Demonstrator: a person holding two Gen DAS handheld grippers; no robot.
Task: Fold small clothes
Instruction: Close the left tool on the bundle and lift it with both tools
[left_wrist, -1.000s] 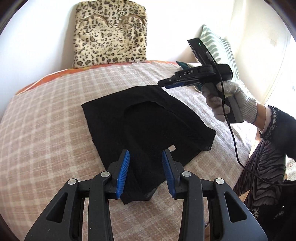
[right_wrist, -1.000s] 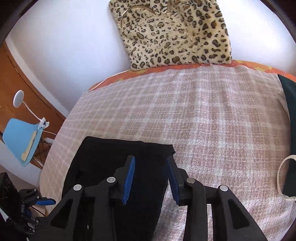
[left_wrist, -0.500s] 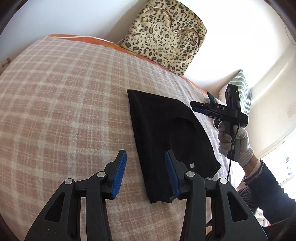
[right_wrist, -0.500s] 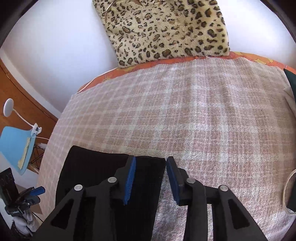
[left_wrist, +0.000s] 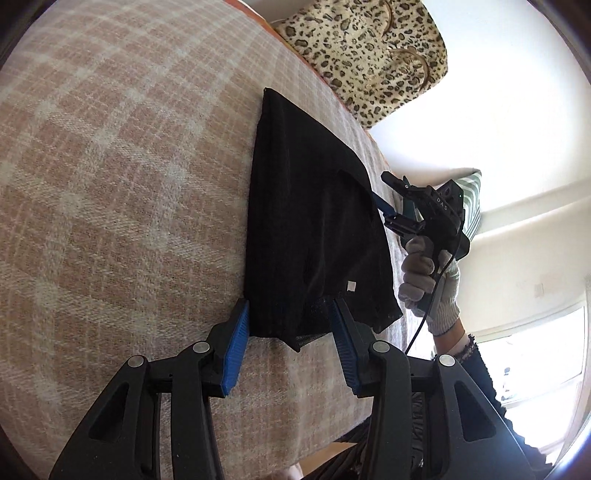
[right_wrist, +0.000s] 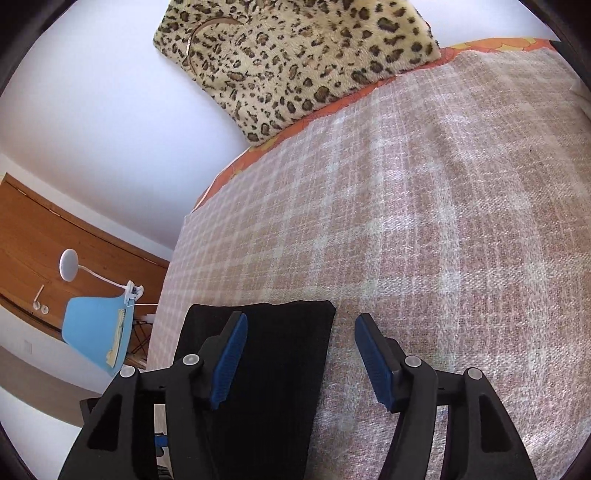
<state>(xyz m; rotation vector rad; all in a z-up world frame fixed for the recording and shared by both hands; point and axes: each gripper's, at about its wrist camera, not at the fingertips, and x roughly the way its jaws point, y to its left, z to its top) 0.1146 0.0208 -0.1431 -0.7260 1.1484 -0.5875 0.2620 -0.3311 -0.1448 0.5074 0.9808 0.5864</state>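
A small black garment (left_wrist: 310, 229) lies folded flat on the pink plaid bed cover (left_wrist: 122, 177). My left gripper (left_wrist: 290, 341) is open, its blue pads straddling the garment's near end, low over it. My right gripper (left_wrist: 386, 208) sits at the garment's far right edge in the left wrist view. In the right wrist view my right gripper (right_wrist: 301, 354) is open, with the garment's corner (right_wrist: 280, 343) under its left finger and bare cover under the right one.
A leopard-print cushion (left_wrist: 373, 48) leans on the white wall at the head of the bed; it also shows in the right wrist view (right_wrist: 295, 55). A striped pillow (left_wrist: 471, 199) lies behind the right hand. A blue chair (right_wrist: 96, 328) and lamp stand off the bed's left edge.
My left gripper swung left, then came in low over the garment's near end. My right gripper opened wider and shifted to the garment's edge. The garment lies narrower than a second ago.
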